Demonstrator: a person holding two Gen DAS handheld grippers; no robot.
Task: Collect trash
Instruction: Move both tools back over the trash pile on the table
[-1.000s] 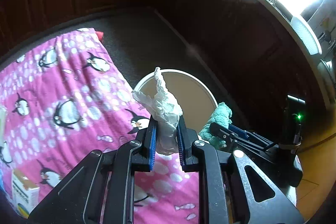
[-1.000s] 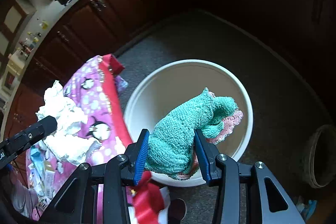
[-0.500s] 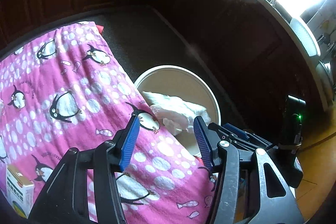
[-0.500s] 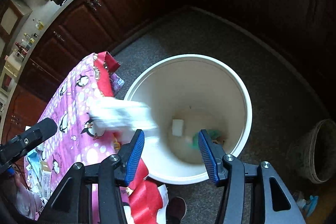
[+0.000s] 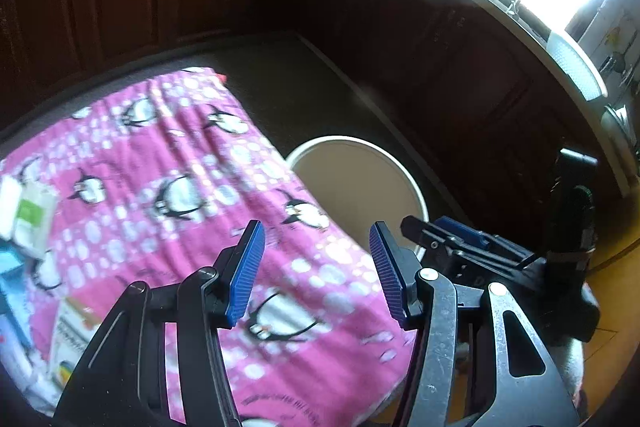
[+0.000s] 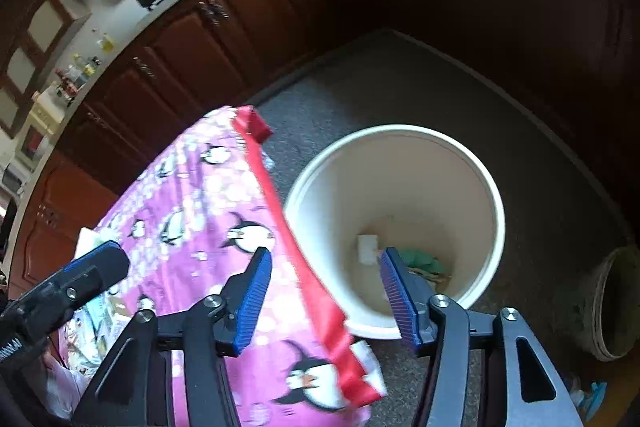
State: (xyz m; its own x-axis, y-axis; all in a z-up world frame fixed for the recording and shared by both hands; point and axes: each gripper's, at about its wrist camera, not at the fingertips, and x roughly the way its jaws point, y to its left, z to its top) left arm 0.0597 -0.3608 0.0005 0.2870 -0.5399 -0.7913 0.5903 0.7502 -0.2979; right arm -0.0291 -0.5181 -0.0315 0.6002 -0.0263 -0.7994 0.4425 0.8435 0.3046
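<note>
The white trash bin point(image 6: 496, 211) stands on the floor by the table edge. A teal cloth point(image 6: 420, 259) and a small white piece point(image 6: 367, 247) lie at its bottom. My right gripper point(image 6: 326, 259) hangs above the bin's near rim and the table edge; its jaws are opening with nothing between them. My left gripper point(image 5: 316, 239) is open and holds nothing, over the pink penguin cloth point(image 5: 180, 167). In the left wrist view the bin point(image 5: 416, 187) shows past the table corner, its contents hidden, with the right gripper point(image 5: 460, 239) beside it.
A green and white packet point(image 5: 32, 215) and a small carton point(image 5: 72, 331) lie on the pink cloth at the left. Dark wooden cabinets ring the grey floor. A worn round basket point(image 6: 616, 307) sits on the floor right of the bin.
The left gripper let go of the crumpled white paper and the right let go of the teal cloth; both fell into the bin. Both grippers opened and drew back over the table.
</note>
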